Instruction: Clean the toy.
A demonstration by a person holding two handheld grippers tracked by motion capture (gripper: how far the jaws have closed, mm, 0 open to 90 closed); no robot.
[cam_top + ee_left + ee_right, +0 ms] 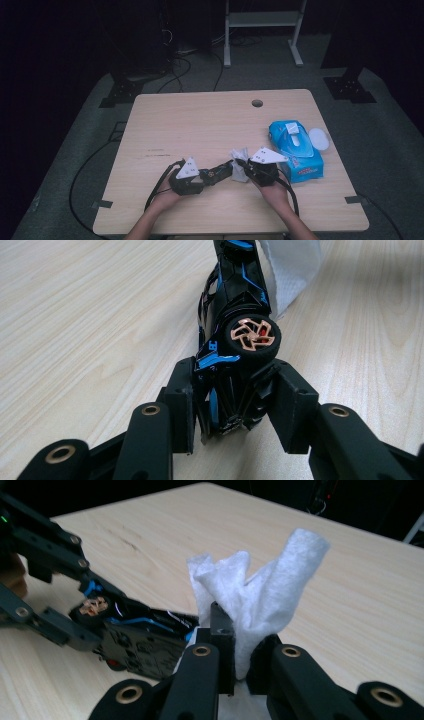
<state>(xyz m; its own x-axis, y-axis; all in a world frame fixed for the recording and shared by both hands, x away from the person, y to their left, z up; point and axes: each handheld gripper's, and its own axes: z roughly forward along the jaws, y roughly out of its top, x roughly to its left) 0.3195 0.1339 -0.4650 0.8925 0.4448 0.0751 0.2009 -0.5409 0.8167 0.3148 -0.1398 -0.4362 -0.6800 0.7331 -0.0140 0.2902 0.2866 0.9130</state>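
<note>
A black and blue toy car (235,325) with copper wheels lies tipped on its side, its rear end clamped between the jaws of my left gripper (232,395). In the high view the toy car (218,172) stretches from my left gripper (202,178) toward a crumpled white wipe (240,162). My right gripper (242,657) is shut on the wipe (260,592), whose folds stand up above the jaws. The wipe touches the car's front end (150,630). From above, my right gripper (250,167) sits just right of the wipe.
A blue pack of wet wipes (295,147) lies at the table's right, its white lid (318,138) flipped open. The wooden table (200,120) has a cable hole (257,103) near its far edge. Cables trail over the front edge.
</note>
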